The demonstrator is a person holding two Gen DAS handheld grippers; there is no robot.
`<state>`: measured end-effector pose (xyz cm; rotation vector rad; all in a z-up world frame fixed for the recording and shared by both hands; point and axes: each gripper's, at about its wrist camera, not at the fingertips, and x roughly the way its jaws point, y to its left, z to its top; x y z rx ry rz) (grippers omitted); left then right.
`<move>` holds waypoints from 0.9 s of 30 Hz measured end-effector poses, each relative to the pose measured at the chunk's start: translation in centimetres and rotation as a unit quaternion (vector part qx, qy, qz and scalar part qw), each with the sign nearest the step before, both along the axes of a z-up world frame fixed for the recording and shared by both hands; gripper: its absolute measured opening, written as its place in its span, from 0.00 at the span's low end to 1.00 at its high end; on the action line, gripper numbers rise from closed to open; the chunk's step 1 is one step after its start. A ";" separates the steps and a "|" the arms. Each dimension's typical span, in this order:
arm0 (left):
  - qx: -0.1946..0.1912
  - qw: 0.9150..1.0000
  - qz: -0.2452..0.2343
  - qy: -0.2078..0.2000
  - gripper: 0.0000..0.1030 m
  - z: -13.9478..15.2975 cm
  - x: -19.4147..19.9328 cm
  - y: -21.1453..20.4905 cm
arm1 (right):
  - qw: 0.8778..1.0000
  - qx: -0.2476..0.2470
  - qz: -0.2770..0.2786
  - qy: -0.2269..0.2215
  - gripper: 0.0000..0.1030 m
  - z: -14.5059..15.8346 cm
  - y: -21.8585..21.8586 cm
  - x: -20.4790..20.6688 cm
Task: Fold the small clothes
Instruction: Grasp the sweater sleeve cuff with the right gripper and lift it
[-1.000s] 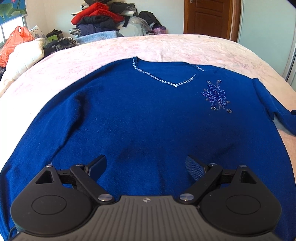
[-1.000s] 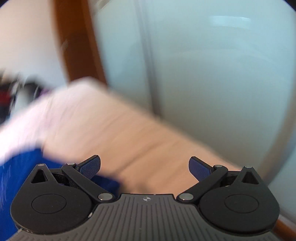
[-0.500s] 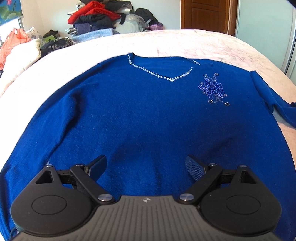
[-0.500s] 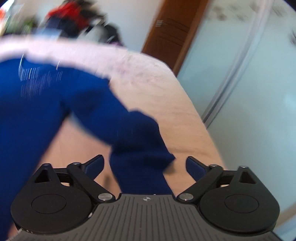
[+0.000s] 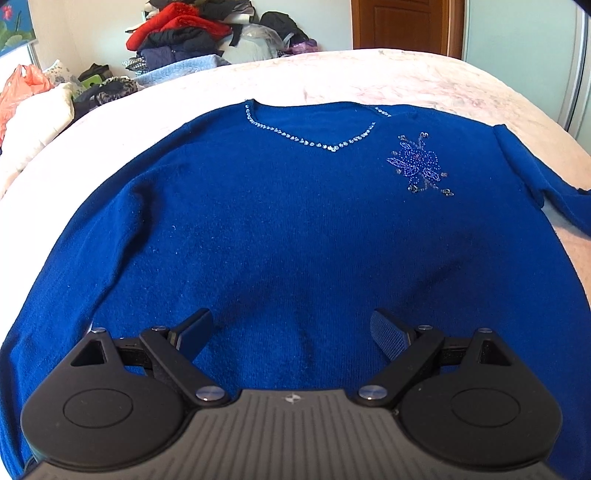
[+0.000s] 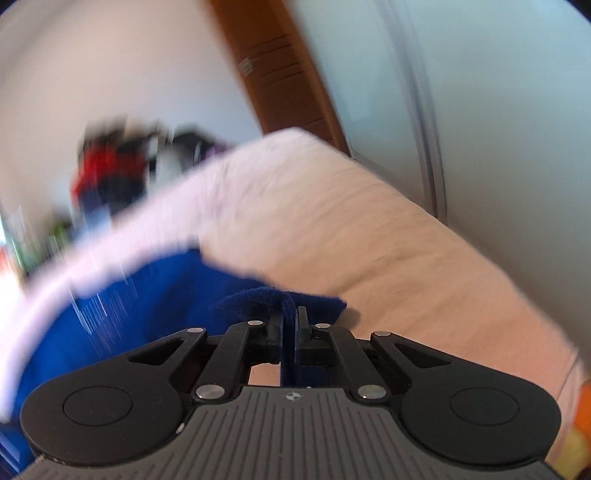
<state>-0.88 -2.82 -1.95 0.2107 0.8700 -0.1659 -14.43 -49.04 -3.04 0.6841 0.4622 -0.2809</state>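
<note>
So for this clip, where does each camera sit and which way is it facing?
Left wrist: on the left gripper, open, angled down over the sweater spread on the bed, toward the clothes pile.
Right wrist: on the right gripper, shut on the sweater's sleeve at the bed's edge; blurred.
Shared: sweater, bed, clothes pile, door.

Pale pink bedspread point(image 5: 406, 77), heap of clothes point(image 5: 192, 33) behind it, wooden door point(image 5: 402, 24), orange bag point(image 5: 22, 83)
</note>
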 end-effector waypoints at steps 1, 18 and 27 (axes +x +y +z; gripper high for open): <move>0.002 1.000 -0.001 -0.001 0.90 0.0 -0.1 0.0 | 1.000 0.023 -0.018 -0.008 0.05 -0.5 -1.5 0.2; 0.009 1.000 -0.002 0.001 0.90 -0.4 0.1 -0.4 | 0.982 0.114 -0.135 -0.072 0.60 -3.4 -3.4 -0.2; 0.010 1.000 -0.003 0.005 0.90 -0.5 0.2 -0.4 | 0.902 0.318 -0.242 -0.161 0.58 -9.4 -1.4 1.5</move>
